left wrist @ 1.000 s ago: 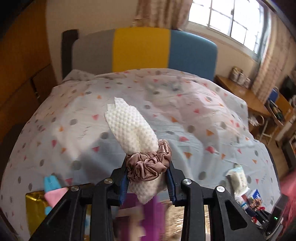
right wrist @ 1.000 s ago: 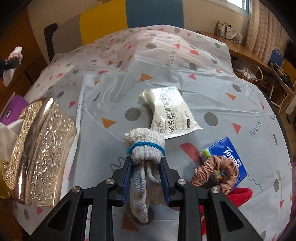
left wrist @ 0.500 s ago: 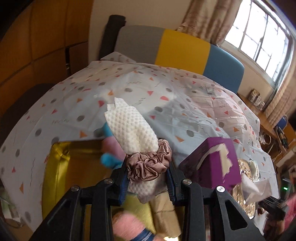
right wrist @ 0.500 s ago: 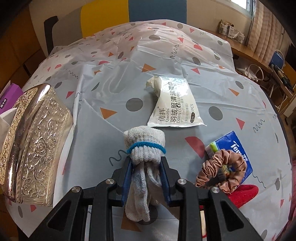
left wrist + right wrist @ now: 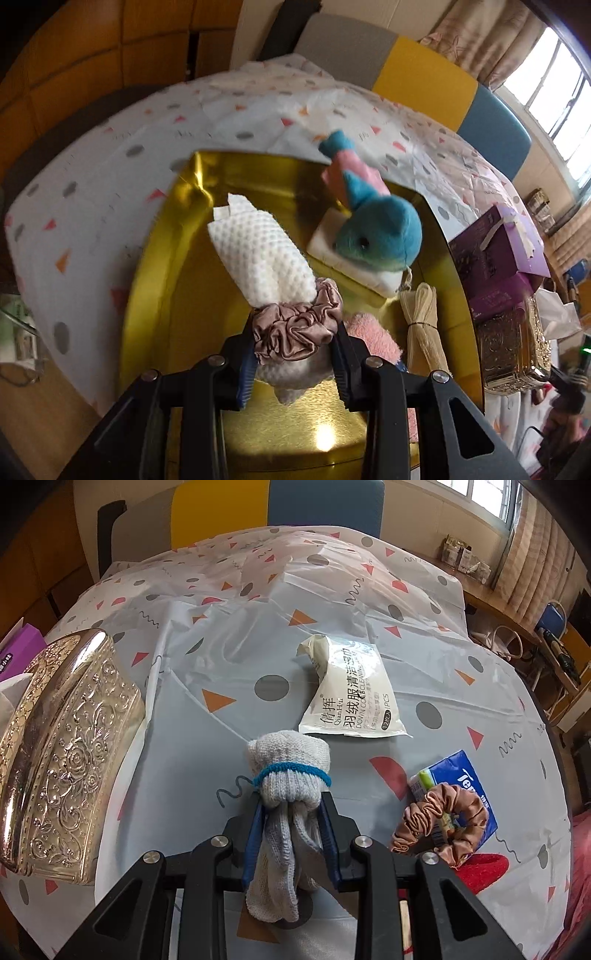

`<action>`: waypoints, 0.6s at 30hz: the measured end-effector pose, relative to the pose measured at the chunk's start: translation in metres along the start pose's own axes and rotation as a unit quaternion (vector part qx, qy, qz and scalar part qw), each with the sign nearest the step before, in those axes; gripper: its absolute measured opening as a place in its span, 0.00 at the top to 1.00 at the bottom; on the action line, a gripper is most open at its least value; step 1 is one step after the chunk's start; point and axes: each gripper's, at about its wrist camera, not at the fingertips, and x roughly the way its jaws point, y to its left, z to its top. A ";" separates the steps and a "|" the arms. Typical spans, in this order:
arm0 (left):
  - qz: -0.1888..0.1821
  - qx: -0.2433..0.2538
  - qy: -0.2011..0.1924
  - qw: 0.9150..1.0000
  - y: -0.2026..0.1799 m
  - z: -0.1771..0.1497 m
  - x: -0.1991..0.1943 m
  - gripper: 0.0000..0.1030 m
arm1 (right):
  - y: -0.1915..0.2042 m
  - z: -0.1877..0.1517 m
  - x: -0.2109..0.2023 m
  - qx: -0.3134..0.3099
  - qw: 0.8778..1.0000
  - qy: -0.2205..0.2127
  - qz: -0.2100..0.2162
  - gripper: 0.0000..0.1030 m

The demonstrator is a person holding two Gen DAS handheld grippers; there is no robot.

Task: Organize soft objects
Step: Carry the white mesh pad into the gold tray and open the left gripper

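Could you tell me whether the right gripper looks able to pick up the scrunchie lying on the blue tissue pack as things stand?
Probably not yet: the right gripper is shut on the rolled glove, though the scrunchie lies uncovered nearby.

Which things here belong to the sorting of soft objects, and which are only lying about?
Belong to the job:
- white cloth roll with scrunchie, in left hand-held gripper
- rolled gloves, in right hand-held gripper
- gold tray
- plush toy
- loose scrunchie

Lying about:
- wipes packet
- purple box
- ornate metal box

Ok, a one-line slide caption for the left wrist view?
Left gripper holds a white cloth banded by a scrunchie over the gold tray with a plush.
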 end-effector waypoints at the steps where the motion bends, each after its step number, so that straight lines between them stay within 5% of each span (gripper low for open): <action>1: 0.001 0.001 0.002 1.000 -0.002 0.002 0.003 0.65 | 0.000 0.000 0.000 -0.001 1.000 0.000 -0.001 0.72; 9: 0.006 0.011 0.011 1.000 -0.018 0.009 0.027 0.45 | 0.002 -0.001 0.000 -0.002 1.000 -0.001 -0.003 0.72; 18: 0.040 0.009 -0.006 0.999 -0.015 -0.008 0.017 0.39 | 0.003 -0.001 0.000 -0.011 1.000 -0.002 -0.006 0.72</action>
